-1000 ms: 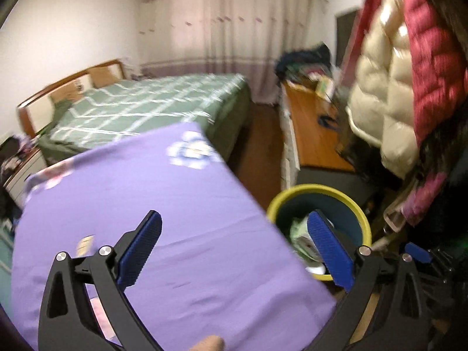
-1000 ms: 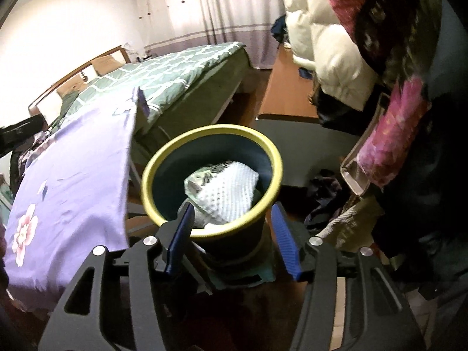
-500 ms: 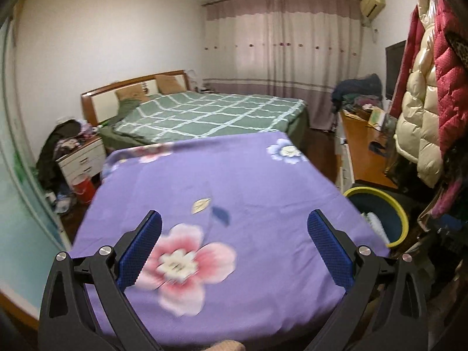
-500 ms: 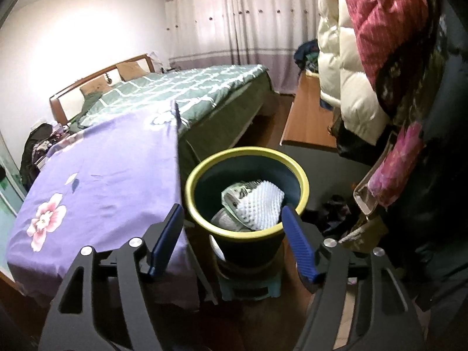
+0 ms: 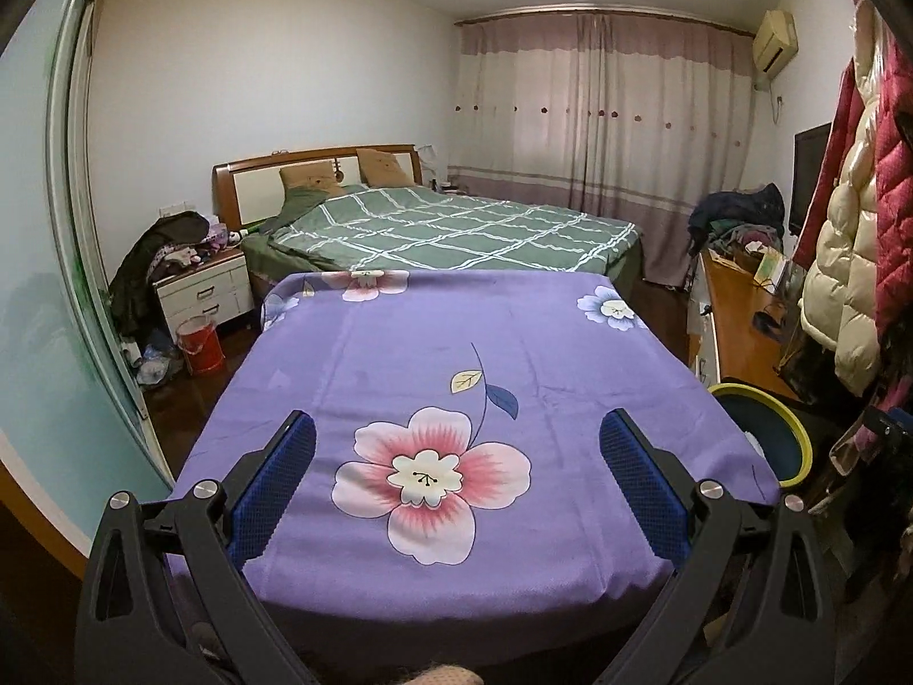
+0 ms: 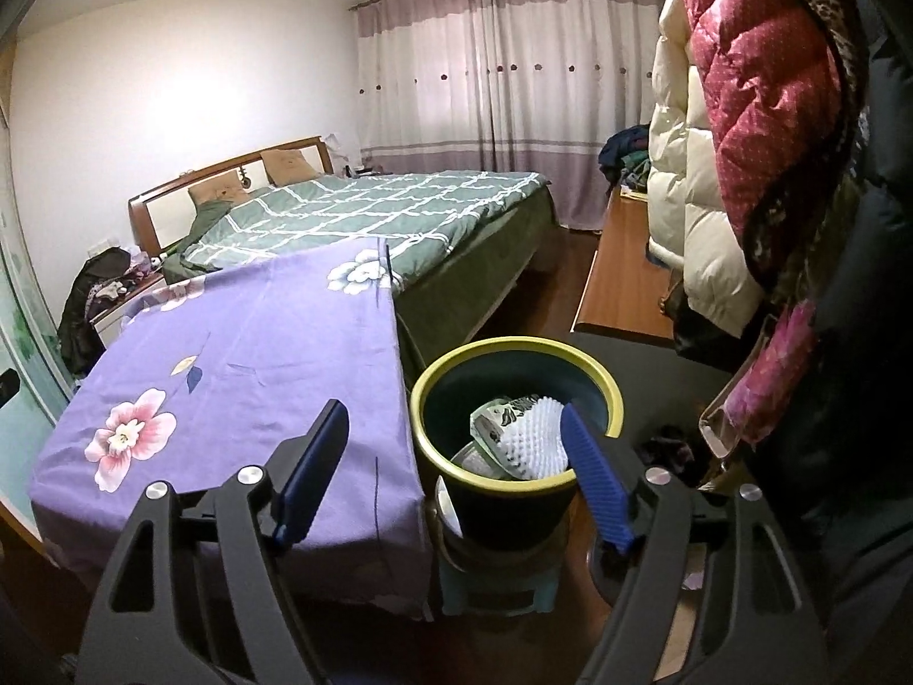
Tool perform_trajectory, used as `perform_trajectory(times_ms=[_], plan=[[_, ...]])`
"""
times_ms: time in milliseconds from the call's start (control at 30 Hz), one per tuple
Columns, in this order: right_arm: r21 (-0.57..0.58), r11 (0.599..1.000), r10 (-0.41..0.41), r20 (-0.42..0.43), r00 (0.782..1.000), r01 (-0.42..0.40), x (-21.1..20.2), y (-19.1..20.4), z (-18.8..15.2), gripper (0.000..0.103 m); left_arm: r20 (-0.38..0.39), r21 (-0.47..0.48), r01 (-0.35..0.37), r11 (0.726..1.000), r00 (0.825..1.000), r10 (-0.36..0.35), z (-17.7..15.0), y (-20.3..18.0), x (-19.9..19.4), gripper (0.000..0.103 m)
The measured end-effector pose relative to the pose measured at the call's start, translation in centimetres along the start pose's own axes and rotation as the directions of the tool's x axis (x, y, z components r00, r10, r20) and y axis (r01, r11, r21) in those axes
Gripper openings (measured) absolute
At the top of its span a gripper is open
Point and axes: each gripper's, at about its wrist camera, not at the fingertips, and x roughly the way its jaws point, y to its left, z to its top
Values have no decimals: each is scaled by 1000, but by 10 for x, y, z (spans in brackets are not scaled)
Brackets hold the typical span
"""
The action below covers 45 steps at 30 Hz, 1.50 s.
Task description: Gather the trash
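Observation:
A dark blue bin with a yellow rim (image 6: 516, 394) stands on a small stool beside the purple-clothed table (image 6: 245, 342). Inside it lie a white foam net (image 6: 533, 434) and a crumpled wrapper (image 6: 491, 419). My right gripper (image 6: 453, 428) hangs above the bin's near side, its jaws opening with nothing between them. In the left wrist view the same bin (image 5: 762, 428) peeks out past the table's right edge. My left gripper (image 5: 453, 428) hovers open over the pink flower on the tablecloth (image 5: 433, 354), holding nothing.
A bed with a green checked cover (image 5: 451, 228) lies beyond the table. Padded coats (image 6: 742, 131) hang at the right over a wooden desk (image 6: 622, 285). A white nightstand (image 5: 205, 291) and a red bucket (image 5: 200, 342) stand at the left.
My left gripper swung left, from beside the bin to over the middle of the table. My right gripper rose and drew back from the bin while its jaws widened.

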Motion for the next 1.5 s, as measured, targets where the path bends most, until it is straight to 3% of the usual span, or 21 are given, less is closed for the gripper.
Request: perform_trajectory(times_ms=[1500], plan=[[-6,1000,11,-8,1000,-12,2,5,-1,73,-28,7,3,1000,1000,-3,1,-10,10,98]])
